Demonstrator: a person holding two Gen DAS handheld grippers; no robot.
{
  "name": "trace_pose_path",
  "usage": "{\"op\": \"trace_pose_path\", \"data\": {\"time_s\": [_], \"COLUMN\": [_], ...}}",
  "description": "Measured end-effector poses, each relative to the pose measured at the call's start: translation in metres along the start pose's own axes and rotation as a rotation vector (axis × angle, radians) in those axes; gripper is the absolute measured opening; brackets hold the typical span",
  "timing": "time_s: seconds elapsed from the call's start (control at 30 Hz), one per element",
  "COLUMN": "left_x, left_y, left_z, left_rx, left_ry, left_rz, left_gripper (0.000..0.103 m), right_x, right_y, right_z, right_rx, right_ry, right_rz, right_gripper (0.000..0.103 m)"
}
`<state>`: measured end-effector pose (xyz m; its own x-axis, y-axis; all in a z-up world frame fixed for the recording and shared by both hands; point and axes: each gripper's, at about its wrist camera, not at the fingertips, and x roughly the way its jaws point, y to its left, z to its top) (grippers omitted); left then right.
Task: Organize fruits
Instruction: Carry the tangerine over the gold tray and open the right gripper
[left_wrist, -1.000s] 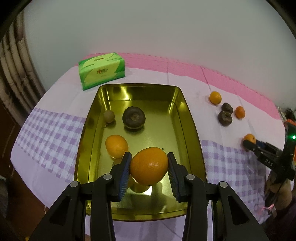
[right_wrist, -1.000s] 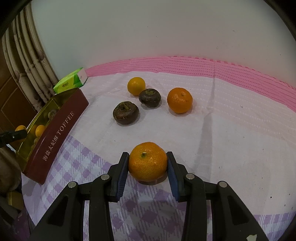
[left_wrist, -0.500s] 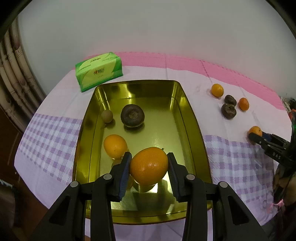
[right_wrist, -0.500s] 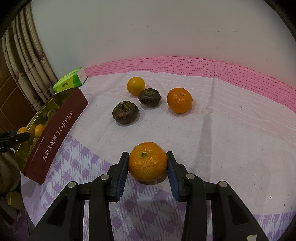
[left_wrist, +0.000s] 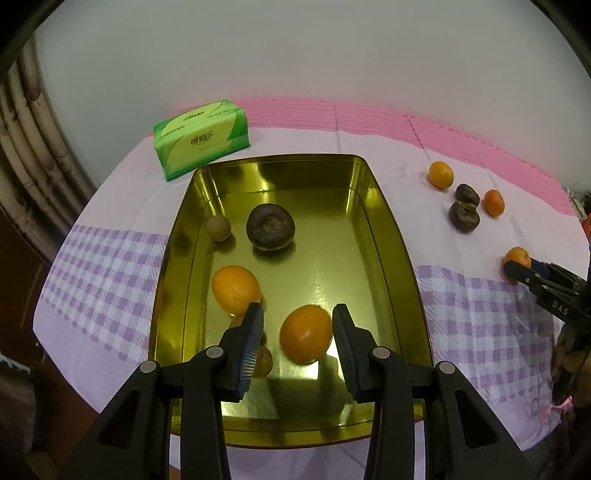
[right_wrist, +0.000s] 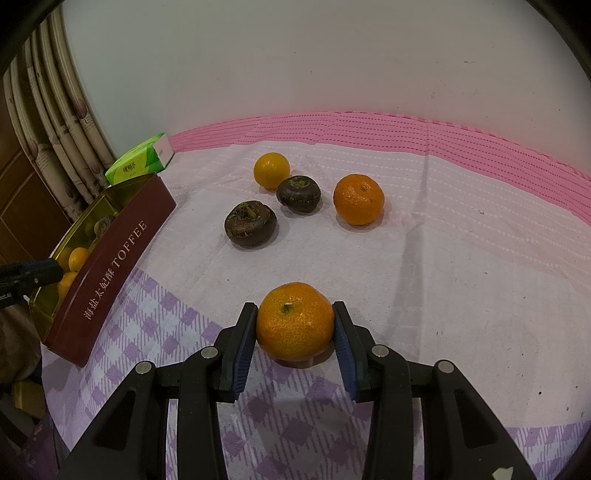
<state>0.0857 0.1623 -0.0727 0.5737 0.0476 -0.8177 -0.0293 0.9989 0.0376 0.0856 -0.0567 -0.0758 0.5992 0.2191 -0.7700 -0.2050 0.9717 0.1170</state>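
Left wrist view: the left gripper (left_wrist: 298, 334) is held above the near end of a gold tin tray (left_wrist: 388, 236). Its jaws are seen parted, and an orange (left_wrist: 306, 334) lies between them on the tray floor; a clear gap is visible beside the left pad, while contact at the right pad cannot be settled. A second orange (left_wrist: 235, 290) is placed just beyond the left jaw, with a dark round fruit (left_wrist: 270, 227) and a small brown fruit (left_wrist: 218, 229) farther back in the tray. A green tissue pack (left_wrist: 201, 142) is set behind the tray on the cloth-covered worktop (left_wrist: 110, 266).

Right wrist view: the right gripper (right_wrist: 295, 325) is closed on a mandarin (right_wrist: 295, 321), both blue pads being pressed against its sides; the fruit is seated on the checked cloth, stem uppermost. Beyond the jaws, well apart from them, four loose fruits are grouped: a yellow-orange citrus (right_wrist: 271, 170), another mandarin (right_wrist: 358, 199), and two dark fruits (right_wrist: 250, 223), the farther one being just beside the citrus.
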Motion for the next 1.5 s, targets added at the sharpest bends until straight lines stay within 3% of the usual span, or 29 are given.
{"op": "trace_pose_path", "data": {"time_s": [0.13,0.23,0.3,0.5,0.63,1.07,1.27,1.5], "left_x": [-0.005,-0.013,-0.017,-0.029,-0.026,-0.023,-0.023,-0.022], "left_y": [0.010,0.030,0.045,0.085,0.099,0.088,0.088,0.094], "left_z": [0.003,0.007,0.008,0.004,0.000,0.000,0.001,0.001], "left_rx": [-0.036,-0.126,-0.187,-0.367,-0.423,-0.403,-0.397,-0.411], "left_ry": [-0.006,-0.033,-0.045,-0.074,-0.047,-0.016,-0.019,-0.014], "left_rz": [0.023,0.050,0.075,0.129,0.134,0.120,0.134,0.140], "left_gripper": [0.041,0.045,0.054,0.057,0.061,0.065,0.066,0.066], "right_x": [0.001,0.000,0.000,0.001,-0.003,-0.031,-0.042,-0.027], "right_y": [0.000,0.000,0.000,0.002,0.005,0.043,0.088,0.144], "right_z": [0.000,0.001,0.001,0.002,-0.003,0.011,0.033,0.057], "right_rx": [-0.001,0.000,-0.001,-0.012,0.004,-0.009,-0.086,-0.186], "right_ry": [0.000,0.000,0.001,0.001,0.001,-0.045,-0.075,-0.057], "right_rz": [-0.001,-0.001,-0.001,-0.022,-0.020,0.079,0.149,0.237], "right_gripper": [0.037,0.037,0.037,0.037,0.037,0.037,0.037,0.037]}}
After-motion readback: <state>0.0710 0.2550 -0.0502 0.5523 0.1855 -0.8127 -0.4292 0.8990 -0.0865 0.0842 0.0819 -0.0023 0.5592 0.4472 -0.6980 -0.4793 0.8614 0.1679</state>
